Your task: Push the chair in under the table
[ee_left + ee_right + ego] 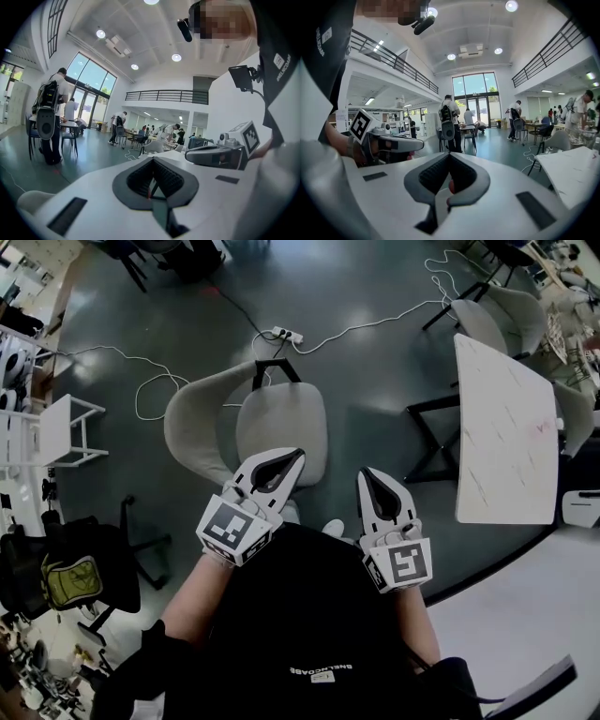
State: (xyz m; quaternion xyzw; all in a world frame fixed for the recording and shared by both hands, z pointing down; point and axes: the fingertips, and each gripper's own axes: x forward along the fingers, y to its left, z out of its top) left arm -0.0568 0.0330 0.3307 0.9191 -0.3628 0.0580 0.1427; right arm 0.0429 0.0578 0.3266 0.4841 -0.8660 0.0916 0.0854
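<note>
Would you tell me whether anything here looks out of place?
The grey chair stands on open floor, apart from the white table rather than tucked under it; a power strip and cables trail beyond it.

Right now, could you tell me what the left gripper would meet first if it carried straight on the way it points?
Probably the pale grey moulded shell chair: the shut left gripper points across its seat. Depth is unclear, so it might pass just above it.

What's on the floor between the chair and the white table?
In the head view, only bare dark floor separates the chair from the table; the table's own black leg frame stands there.
</note>
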